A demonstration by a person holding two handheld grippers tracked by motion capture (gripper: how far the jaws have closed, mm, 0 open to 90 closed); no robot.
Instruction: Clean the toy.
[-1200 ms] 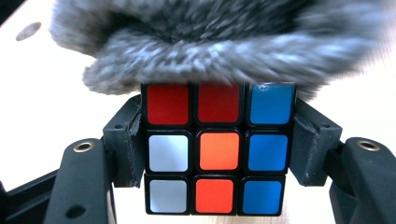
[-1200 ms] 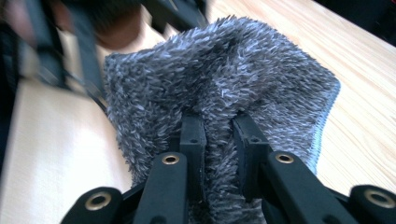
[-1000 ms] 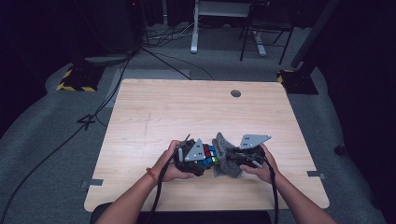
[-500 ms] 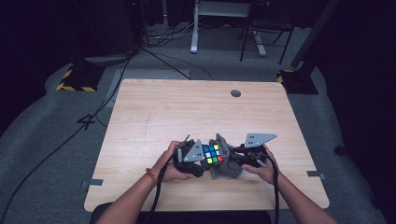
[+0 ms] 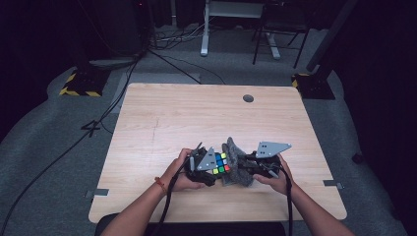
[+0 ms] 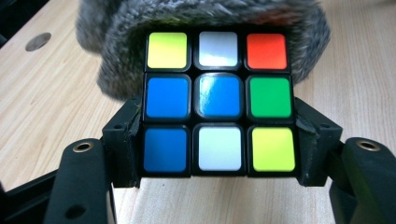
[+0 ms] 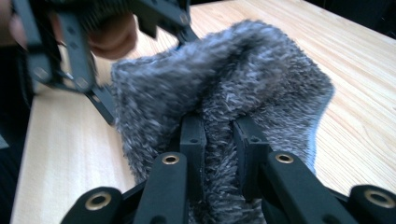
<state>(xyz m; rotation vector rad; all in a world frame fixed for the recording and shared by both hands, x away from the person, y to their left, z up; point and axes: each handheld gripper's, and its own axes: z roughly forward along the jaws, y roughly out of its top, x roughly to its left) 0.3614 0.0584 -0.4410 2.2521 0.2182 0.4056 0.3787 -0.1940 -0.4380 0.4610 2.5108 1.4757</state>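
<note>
In the left gripper view we see our left gripper (image 6: 217, 154) clamped on the puzzle cube (image 6: 218, 105), one black jaw pressed against each side of its lower rows. The face toward the camera shows yellow, white and red squares on top, two blues and a green in the middle, and blue, white and yellow at the bottom. Right behind the cube, touching its top edge, sits the grey fuzzy sock (image 6: 205, 16), which hides the far side of the cube from us.

In the right gripper view our right gripper (image 7: 219, 140) has its jaws nearly together, pinching a fold of the sock (image 7: 224, 93) between them. The fluffy cloth bulges up over the jaw tips and blocks what lies beyond; past it, blurred, we make out the other gripper and a bit of the hand that holds it.

From the high view, the cube (image 5: 221, 163) and the sock (image 5: 235, 164) sit between our two hands, near the front edge of the wooden table (image 5: 206, 113), with the left gripper (image 5: 206, 164) and the right gripper (image 5: 248, 167) facing each other across them. A round grommet (image 5: 248, 98) sits well apart at the far side of the table. On the floor beyond lie cables (image 5: 162, 39), a black-and-yellow striped base (image 5: 78, 86) and the legs of a white stand (image 5: 204, 29).
</note>
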